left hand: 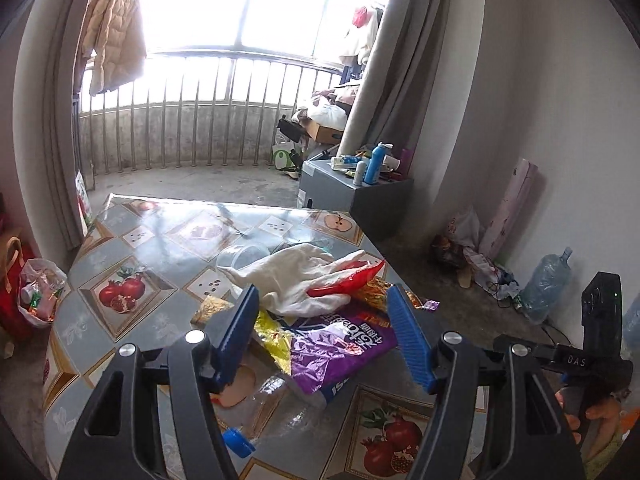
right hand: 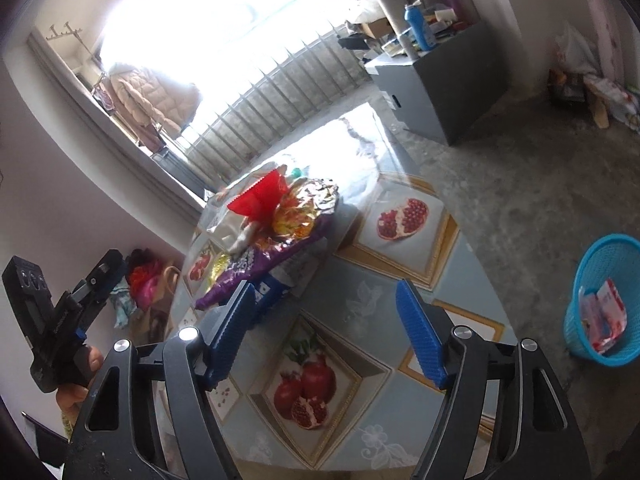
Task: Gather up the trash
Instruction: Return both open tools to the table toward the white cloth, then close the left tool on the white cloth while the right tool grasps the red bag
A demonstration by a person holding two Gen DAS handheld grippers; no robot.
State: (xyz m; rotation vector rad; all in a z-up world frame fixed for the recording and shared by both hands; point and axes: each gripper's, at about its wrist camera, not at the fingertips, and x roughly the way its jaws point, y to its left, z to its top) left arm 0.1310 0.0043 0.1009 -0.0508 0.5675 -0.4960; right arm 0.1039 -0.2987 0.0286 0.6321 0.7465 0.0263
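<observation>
Strong daylight pours through the window (left hand: 256, 4), which is blown out to white in both views. Glare washes across the glossy tabletop (left hand: 168, 224), brightest at its far end in the right view. Walls and corners stay dimmer. Fisheye bending curves the railing (left hand: 192, 120), and dark vignetting rims each picture. The right view looks slightly soft.

Left hand-held gripper (left hand: 324, 332) black-armed, ribbed blue pads, silver pivot screws, right hand-held gripper (right hand: 332, 332) identical
</observation>
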